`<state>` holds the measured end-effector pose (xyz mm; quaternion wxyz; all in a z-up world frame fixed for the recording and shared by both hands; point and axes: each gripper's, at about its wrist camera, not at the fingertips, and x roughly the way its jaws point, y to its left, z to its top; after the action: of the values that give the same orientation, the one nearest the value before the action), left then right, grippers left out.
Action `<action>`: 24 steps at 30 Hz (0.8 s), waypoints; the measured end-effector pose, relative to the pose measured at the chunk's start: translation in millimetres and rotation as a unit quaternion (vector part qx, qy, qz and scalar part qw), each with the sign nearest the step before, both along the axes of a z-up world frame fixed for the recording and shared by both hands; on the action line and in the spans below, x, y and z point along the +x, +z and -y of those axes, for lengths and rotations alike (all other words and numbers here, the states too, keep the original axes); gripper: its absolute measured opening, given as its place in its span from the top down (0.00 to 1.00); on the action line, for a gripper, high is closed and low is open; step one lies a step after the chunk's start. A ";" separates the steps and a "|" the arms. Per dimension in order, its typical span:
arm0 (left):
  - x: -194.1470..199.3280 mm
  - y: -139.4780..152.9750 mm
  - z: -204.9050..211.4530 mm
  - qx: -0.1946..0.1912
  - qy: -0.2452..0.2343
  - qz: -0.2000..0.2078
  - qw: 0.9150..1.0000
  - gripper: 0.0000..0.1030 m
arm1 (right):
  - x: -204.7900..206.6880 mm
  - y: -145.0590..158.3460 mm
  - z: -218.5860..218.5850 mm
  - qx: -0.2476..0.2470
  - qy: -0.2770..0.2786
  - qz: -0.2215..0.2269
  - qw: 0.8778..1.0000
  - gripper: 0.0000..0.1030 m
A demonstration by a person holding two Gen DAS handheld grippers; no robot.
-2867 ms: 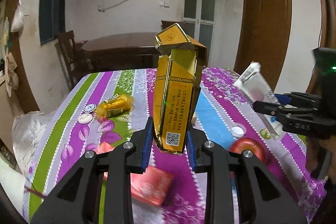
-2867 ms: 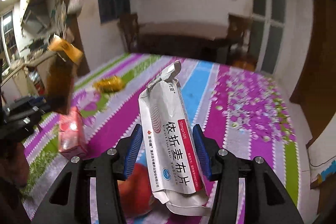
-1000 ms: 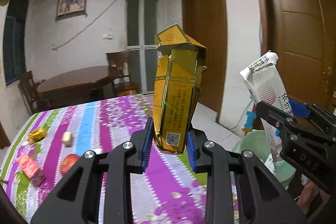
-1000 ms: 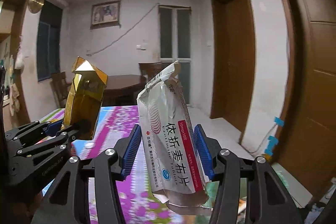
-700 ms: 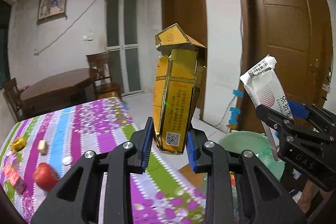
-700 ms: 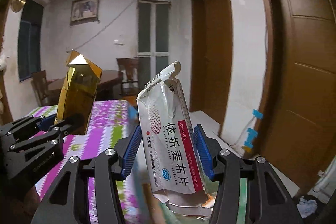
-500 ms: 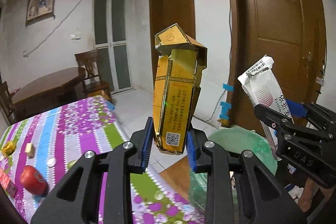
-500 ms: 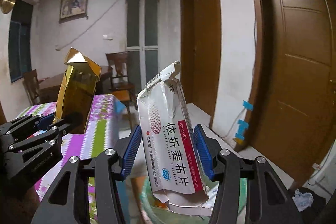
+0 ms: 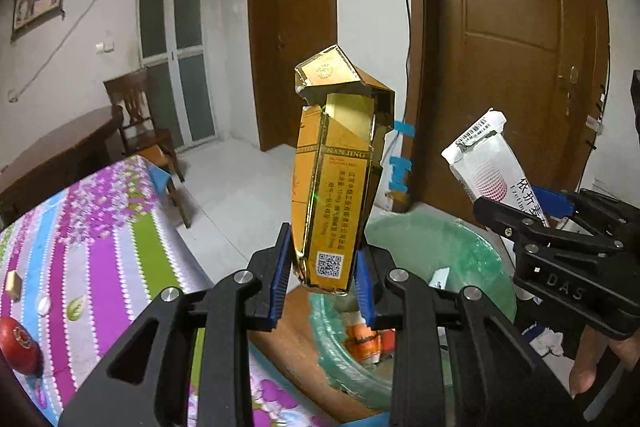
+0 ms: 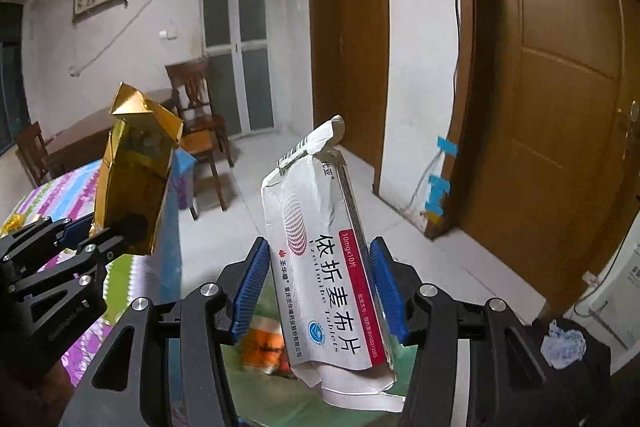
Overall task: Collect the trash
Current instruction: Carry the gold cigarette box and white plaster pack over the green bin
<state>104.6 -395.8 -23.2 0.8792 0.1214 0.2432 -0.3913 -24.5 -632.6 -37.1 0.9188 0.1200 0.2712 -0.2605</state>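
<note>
Because the green-lined bin [image 9: 436,255] is sitting below, I am holding my left gripper [image 9: 322,277] clamped on the gold carton [image 9: 336,187] and my right gripper [image 10: 318,291] clamped on the white tablet box [image 10: 332,267] above it.

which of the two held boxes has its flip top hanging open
The gold cigarette box in the left gripper: its hinged lid is tipped back above the body. The white medicine box in the right gripper is crumpled at its top end, with no hinged lid.
</note>
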 end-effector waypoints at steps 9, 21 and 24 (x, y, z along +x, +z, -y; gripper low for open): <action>7.0 -27.3 29.9 0.035 -0.024 -0.047 0.998 0.73 | 25.5 -34.0 23.1 0.035 -0.003 -0.035 0.999 0.48; 10.9 -44.7 42.4 0.052 -0.027 -0.067 0.996 0.73 | 37.2 -53.1 20.5 0.044 -0.004 -0.049 0.998 0.48; 9.3 -44.4 45.4 0.054 -0.027 -0.069 0.996 0.73 | 35.4 -51.4 12.9 0.044 -0.004 -0.048 0.998 0.48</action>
<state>113.8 -441.2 -67.6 0.8415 0.1480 0.3207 -0.4088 10.9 -645.5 -88.5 0.8975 0.1485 0.3260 -0.2574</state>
